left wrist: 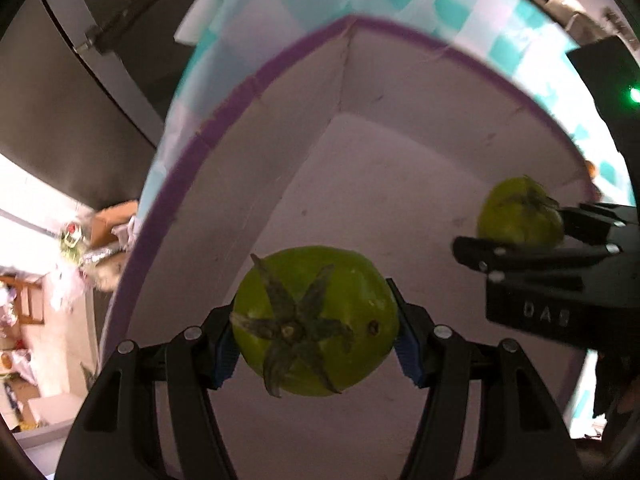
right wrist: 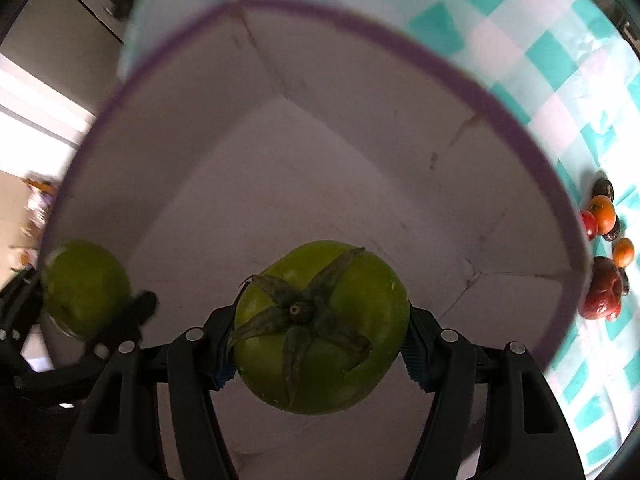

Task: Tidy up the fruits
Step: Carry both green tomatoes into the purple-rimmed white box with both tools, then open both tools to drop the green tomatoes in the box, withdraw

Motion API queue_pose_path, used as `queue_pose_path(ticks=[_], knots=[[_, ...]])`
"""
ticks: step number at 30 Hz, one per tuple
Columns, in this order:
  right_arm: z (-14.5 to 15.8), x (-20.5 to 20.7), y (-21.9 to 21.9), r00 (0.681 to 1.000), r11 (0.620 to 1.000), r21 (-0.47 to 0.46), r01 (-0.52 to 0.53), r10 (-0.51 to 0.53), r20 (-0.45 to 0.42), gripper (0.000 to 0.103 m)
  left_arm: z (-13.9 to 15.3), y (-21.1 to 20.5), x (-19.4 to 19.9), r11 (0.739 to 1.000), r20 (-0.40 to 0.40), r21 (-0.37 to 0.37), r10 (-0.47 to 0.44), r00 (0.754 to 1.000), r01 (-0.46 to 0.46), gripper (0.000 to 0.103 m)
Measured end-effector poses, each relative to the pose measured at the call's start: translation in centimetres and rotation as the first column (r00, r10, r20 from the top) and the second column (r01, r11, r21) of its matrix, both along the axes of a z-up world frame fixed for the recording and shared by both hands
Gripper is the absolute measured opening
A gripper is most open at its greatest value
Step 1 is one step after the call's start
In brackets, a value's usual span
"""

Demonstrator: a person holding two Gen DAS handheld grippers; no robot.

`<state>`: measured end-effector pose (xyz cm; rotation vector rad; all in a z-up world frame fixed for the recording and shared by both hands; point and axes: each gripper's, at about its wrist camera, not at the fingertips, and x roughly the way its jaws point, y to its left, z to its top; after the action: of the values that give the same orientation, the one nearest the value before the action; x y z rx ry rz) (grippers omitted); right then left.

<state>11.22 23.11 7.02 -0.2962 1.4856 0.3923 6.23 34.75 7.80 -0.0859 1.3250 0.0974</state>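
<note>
White raised letters reading "DAS", the only legible writing, mark the body of my right hand-held gripper (left wrist: 532,236) as seen from the left wrist view. Each of my hand-held grippers clamps one green tomato between its blue-padded fingers, above the interior of a pale cardboard box (left wrist: 360,184) with a purple rim. My left hand-held gripper (left wrist: 316,330) holds the left green tomato (left wrist: 316,322), glossy, with a dry, dark, star-shaped calyx facing the camera and a small brown spot near its right edge. My right hand-held gripper (right wrist: 320,332) holds the right green tomato (right wrist: 322,328), similar in colour, with a five-pointed calyx and a shallow crease below it. The box stands on a table covered by a teal-and-white checked cloth (right wrist: 560,60). Only the right wrist view shows a cluster of small red, orange and dark fruits (right wrist: 604,248) on the cloth beside the box; only the left wrist view shows blurred household clutter (left wrist: 48,280) beyond the table.
</note>
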Motion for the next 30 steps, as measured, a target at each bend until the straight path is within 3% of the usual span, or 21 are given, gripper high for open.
queue_pose_path(ticks=[8, 13, 18, 20, 22, 25, 30], knots=[[-3.0, 0.4, 1.6, 0.996, 0.989, -0.136, -0.054, 0.044, -0.074, 0.065, -3.7, 0.3, 2.2, 1.000, -0.115, 0.012, -0.015, 0.993, 0.017, 0.064], [-3.9, 0.0, 2.1, 0.992, 0.987, -0.153, -0.055, 0.037, -0.119, 0.065, -4.9, 0.6, 2.3, 1.000, -0.153, 0.018, -0.014, 0.988, 0.017, 0.064], [-4.5, 3.4, 2.0, 0.989, 0.988, -0.145, -0.043, 0.021, -0.146, 0.066, -5.3, 0.6, 3.0, 1.000, -0.185, 0.021, -0.012, 0.983, 0.016, 0.064], [-3.7, 3.7, 1.9, 0.993, 0.991, -0.129, -0.028, 0.013, -0.114, 0.074, -5.2, 0.7, 3.0, 0.999, -0.188, 0.041, -0.001, 0.982, 0.008, 0.065], [-3.7, 3.8, 1.3, 0.996, 0.996, -0.094, -0.004, -0.004, -0.093, 0.087, -4.5, 0.7, 3.0, 0.999, -0.164, 0.050, 0.016, 0.986, -0.008, 0.070], [-2.3, 3.7, 0.7, 0.999, 0.999, -0.040, 0.009, -0.010, -0.031, 0.087, -2.8, 0.4, 2.6, 0.998, -0.087, 0.066, 0.006, 0.996, -0.001, 0.075], [1.7, 2.0, -0.6, 0.996, 0.992, 0.128, -0.011, -0.001, 0.088, 0.086, 2.1, -1.4, 0.5, 0.982, 0.124, 0.187, -0.019, 0.992, -0.004, 0.085]])
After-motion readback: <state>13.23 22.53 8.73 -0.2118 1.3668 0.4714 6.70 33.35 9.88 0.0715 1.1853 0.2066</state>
